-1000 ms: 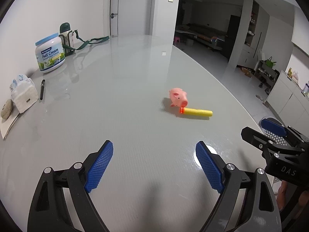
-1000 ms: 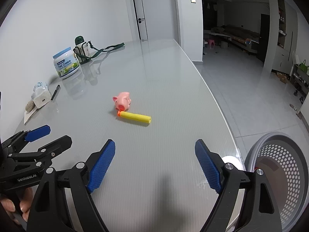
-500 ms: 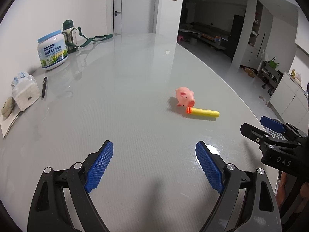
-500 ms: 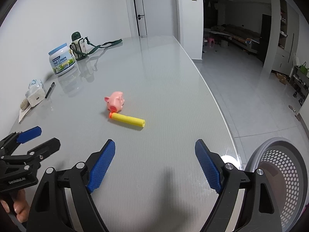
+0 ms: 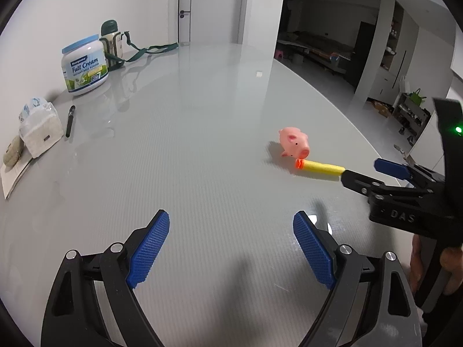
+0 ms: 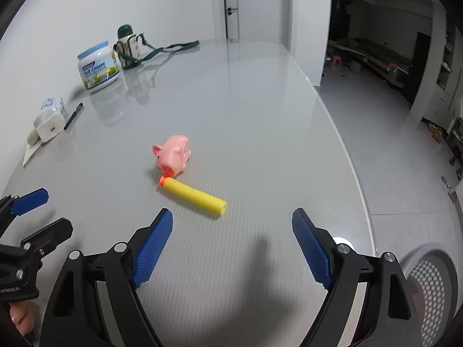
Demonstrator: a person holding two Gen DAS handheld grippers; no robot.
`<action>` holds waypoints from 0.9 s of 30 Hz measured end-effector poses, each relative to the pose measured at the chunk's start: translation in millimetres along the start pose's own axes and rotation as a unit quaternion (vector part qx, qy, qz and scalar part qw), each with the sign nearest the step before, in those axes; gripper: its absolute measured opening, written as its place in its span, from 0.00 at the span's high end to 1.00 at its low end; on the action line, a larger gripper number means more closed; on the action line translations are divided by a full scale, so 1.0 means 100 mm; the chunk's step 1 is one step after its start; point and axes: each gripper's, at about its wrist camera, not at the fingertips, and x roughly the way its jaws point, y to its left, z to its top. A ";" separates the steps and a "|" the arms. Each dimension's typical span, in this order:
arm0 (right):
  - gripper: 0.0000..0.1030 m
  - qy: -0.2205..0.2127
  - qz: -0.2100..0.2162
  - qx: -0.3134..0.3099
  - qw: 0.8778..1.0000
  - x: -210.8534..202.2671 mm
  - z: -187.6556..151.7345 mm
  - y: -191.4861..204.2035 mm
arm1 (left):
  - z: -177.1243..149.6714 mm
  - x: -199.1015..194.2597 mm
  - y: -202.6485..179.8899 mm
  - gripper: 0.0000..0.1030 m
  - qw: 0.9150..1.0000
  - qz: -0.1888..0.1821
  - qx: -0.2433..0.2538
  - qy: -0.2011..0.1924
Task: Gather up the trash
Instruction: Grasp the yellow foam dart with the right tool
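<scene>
Currently both grippers are hovering over the counter (image 5: 202,133) with nothing between their jaws; both sets are standing wide.

Trash candidates: a yellow dart (image 6: 193,194) with an orange tip, lying flat mid-counter, and a pink pig (image 6: 173,158) whose snout is touching or just beside that orange tip. In the right wrist view the dart is sitting just ahead of the right gripper (image 6: 231,248), slightly toward its left jaw. In the left wrist view the right gripper (image 5: 373,175) is showing at the right edge, one fingertip overlapping the dart's (image 5: 321,169) far end; contact or not, I cannot tell. The left gripper (image 5: 231,248) is aiming at bare counter, well apart from both items.

Step, as I'm reading it: approach for the first pick, right side leading, dart as likely target. A perforated bin (image 6: 428,286) is sitting below the counter edge at lower right, probably the drop point.

Next move is calling for lowering the jaws to straddle the dart across its short axis, away from the pig, then closing. Foam is light and round, so it may be rolling if nudged by one jaw first.

The milk tin (image 5: 84,65), bottle (image 5: 111,42), pen (image 5: 70,121) and tissue pack (image 5: 40,128) along the wall are looking like non-targets.
</scene>
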 end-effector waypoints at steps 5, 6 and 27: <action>0.22 0.012 0.000 -0.033 0.999 0.15 0.11 0.10 | -0.01 0.05 0.03 0.17 1.000 -0.001 -0.006 0.004; 0.22 0.013 -0.002 -0.036 0.999 0.17 0.13 0.10 | -0.01 0.05 0.03 0.17 1.000 -0.002 -0.007 0.004; 0.60 0.030 0.025 -0.100 0.994 0.32 0.20 0.32 | -0.01 0.09 0.07 0.17 1.000 0.005 -0.013 0.005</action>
